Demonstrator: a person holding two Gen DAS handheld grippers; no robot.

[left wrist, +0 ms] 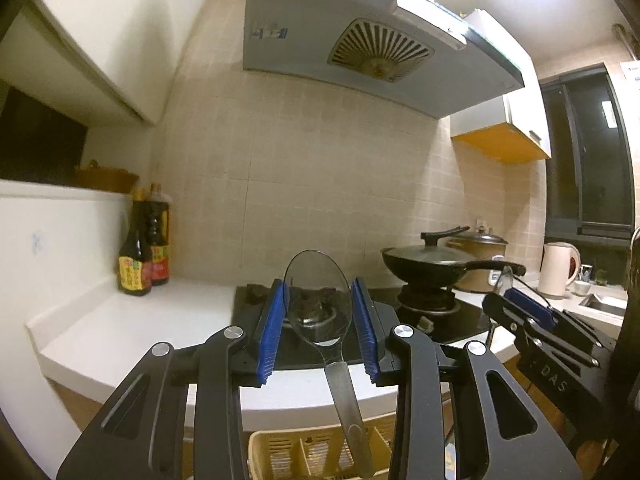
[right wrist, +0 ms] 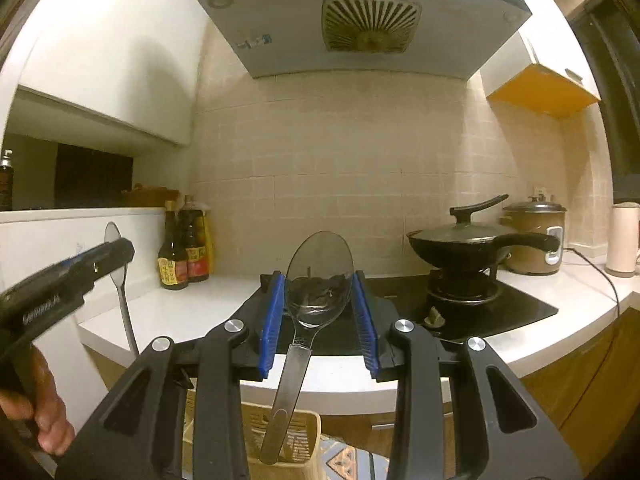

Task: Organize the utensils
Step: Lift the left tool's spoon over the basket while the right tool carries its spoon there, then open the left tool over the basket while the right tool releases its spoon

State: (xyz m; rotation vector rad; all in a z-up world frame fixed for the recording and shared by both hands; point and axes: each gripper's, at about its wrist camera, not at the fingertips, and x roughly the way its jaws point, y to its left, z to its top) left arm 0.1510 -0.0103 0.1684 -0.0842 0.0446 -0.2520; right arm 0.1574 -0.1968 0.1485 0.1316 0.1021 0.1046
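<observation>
- I have the left gripper [left wrist: 318,322] in the lower centre of its own view, its blue pads [left wrist: 269,332] narrowed onto the bowl of a clear plastic spoon [left wrist: 320,300], bowl up, handle hanging down.
- The right gripper [right wrist: 318,320] mirrors that in its view: pads pressed to either side of a second clear spoon [right wrist: 316,284], handle angled down and to the left.
- The yellow slotted utensil basket [left wrist: 280,456] sits at the bottom edge of the left view, just under the handle tip; in the right view the same basket [right wrist: 308,432] lies behind that spoon's handle.
- My judgement: the step is lowering each spoon handle-first into a basket compartment.
- To do it well, I would bring one hand down at a time, keep the handle near vertical, line the tip over an open slot and not a divider, and release only once the handle is well inside.
- The grip is on a smooth curved bowl, so I expect it to slip or swivel if I rush.
- Count: two grippers, two spoons, one basket.
- On the counter: two dark sauce bottles [right wrist: 184,248] at centre left, one lidded wok [right wrist: 464,240] on the right burner, one rice cooker [right wrist: 534,240] behind it, one white kettle [left wrist: 558,268] at far right.
- The hob [right wrist: 480,312] shows two burners.
</observation>
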